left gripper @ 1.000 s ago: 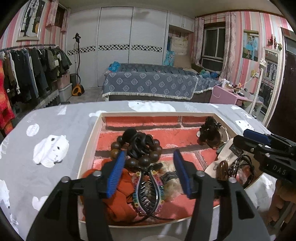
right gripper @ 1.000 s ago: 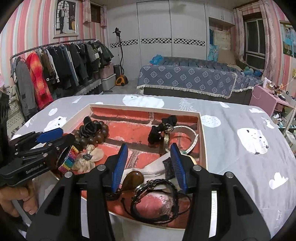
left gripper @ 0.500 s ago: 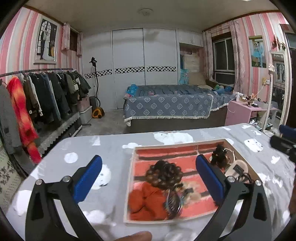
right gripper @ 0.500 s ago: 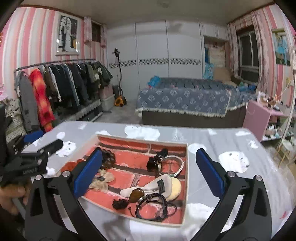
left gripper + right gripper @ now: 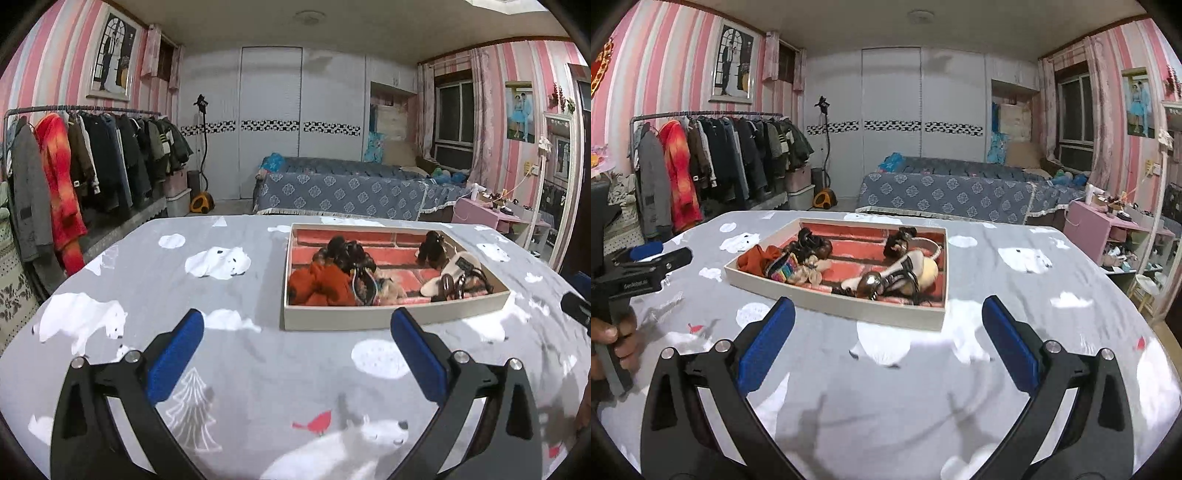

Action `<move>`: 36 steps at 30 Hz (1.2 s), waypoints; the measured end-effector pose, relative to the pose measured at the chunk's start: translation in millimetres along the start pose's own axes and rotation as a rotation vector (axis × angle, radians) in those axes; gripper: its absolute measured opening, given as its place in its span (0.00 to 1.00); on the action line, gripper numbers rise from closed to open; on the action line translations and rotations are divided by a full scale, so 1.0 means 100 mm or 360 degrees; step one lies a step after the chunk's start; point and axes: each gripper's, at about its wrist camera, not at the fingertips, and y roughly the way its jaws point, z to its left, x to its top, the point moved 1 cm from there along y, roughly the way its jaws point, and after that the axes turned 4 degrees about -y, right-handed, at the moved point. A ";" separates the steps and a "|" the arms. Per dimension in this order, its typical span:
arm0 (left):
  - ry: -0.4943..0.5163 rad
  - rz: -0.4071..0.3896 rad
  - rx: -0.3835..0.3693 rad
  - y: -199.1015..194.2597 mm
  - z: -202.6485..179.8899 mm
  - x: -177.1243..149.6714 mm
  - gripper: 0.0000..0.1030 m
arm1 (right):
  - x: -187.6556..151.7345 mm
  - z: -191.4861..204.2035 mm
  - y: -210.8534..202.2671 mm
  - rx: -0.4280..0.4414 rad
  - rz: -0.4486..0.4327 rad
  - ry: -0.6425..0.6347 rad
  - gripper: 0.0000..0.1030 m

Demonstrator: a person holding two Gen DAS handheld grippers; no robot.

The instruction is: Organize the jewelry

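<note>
A shallow cream tray [image 5: 369, 322] [image 5: 849, 306] with a red brick-pattern floor sits on the grey printed tablecloth. It holds an orange scrunchie [image 5: 321, 284] [image 5: 757, 258], a dark bead bracelet [image 5: 347, 253] [image 5: 812, 243], a multicoloured hair claw [image 5: 781, 272], a black hair tie [image 5: 432, 249] [image 5: 899, 240], a cream headband [image 5: 927, 264] and black cords [image 5: 901, 280]. My left gripper [image 5: 295, 354] hangs open, short of the tray's near wall, with nothing between its blue pads. My right gripper [image 5: 886, 343] is open too, just short of the tray. The left gripper's fingers [image 5: 653, 254] show at the left edge.
The table [image 5: 147, 280] carries a grey cloth with polar bears. Behind it stand a clothes rack [image 5: 85, 177] on the left, a bed [image 5: 351, 192] in the middle and a pink side table [image 5: 1108, 225] on the right. A person's hand [image 5: 609, 343] holds the left gripper's handle.
Both grippers have opened wide and pulled back from over the tray toward the table's near side. The jewellery lies in the tray as before; nothing was lifted out.
</note>
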 end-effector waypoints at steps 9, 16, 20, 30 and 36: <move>0.0003 -0.0056 0.0062 -0.07 -0.01 -0.06 0.96 | -0.12 -0.07 -0.09 -0.0073 -0.0091 0.0092 0.96; 0.0133 -0.0159 0.0067 -0.18 -0.17 -0.10 0.96 | -0.13 -0.10 -0.15 -0.0086 -0.0148 0.0121 0.96; 0.0119 -0.0141 0.0071 -0.14 -0.16 -0.09 0.96 | -0.14 -0.16 -0.19 -0.0089 -0.0178 0.0154 0.96; 0.0086 -0.0201 0.0090 -0.20 -0.12 -0.11 0.96 | -0.14 -0.15 -0.17 -0.0095 -0.0156 0.0151 0.96; 0.0117 -0.0192 0.0106 -0.18 -0.16 -0.11 0.96 | -0.14 -0.12 -0.15 -0.0103 -0.0150 0.0131 0.96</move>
